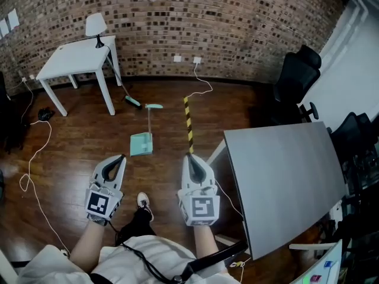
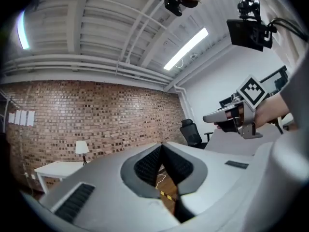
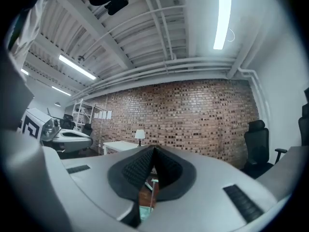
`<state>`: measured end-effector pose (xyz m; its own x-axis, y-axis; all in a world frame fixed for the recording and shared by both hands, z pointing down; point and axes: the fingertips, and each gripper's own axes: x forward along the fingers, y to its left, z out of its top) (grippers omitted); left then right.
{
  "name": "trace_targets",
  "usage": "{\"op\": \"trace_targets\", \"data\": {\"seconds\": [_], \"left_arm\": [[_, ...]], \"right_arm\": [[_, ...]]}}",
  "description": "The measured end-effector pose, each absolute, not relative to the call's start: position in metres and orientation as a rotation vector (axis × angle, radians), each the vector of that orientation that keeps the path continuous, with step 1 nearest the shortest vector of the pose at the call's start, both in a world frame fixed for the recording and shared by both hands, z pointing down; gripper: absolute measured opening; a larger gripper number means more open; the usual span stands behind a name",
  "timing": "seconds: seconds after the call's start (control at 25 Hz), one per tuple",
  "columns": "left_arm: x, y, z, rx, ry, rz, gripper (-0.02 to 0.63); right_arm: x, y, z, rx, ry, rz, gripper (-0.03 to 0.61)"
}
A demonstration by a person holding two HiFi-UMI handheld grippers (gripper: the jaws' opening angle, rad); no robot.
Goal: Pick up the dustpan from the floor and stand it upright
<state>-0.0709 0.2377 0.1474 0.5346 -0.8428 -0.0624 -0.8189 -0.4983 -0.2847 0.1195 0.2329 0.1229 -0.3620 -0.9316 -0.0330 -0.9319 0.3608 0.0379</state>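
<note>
A mint-green dustpan point(image 1: 141, 143) lies flat on the wooden floor, its long handle point(image 1: 148, 119) pointing away toward the brick wall. Both grippers hover level above the floor, well short of it. My left gripper point(image 1: 121, 157) is shut with nothing in it, just left of and nearer than the pan. My right gripper point(image 1: 189, 156) is shut and empty too, to the pan's right. In the right gripper view a sliver of the dustpan point(image 3: 145, 211) shows below the closed jaws. The left gripper view shows the right gripper point(image 2: 218, 117) off to its right.
A broom point(image 1: 125, 93) leans by the white table point(image 1: 76, 58) with a lamp point(image 1: 95, 26) at the back left. A yellow-black striped pole point(image 1: 188, 125) lies right of the dustpan. A grey desk point(image 1: 284, 176) and black chairs point(image 1: 298, 76) fill the right. Cables point(image 1: 35, 158) trail over the floor at left.
</note>
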Motion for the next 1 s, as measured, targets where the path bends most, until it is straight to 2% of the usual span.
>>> {"op": "trace_targets", "data": {"seconds": [0.24, 0.4, 0.68, 1.0], "left_arm": [[-0.036, 0.364, 0.169, -2.490, 1.552, -0.144, 0.000], [-0.029, 0.425, 0.153, -2.468, 1.570, -0.172, 0.000], [-0.056, 0.497, 0.149, -2.446, 1.605, -0.219, 0.000], [-0.067, 0.518, 0.142, -2.435, 1.604, -0.193, 0.000]], "right_arm": [[0.168, 0.365, 0.152, -1.675, 2.673, 0.003, -0.020], [0.194, 0.420, 0.152, -1.682, 2.646, -0.031, -0.020], [0.175, 0.484, 0.158, -1.687, 2.646, -0.083, -0.020], [0.167, 0.503, 0.140, -1.698, 2.642, -0.018, -0.020]]}}
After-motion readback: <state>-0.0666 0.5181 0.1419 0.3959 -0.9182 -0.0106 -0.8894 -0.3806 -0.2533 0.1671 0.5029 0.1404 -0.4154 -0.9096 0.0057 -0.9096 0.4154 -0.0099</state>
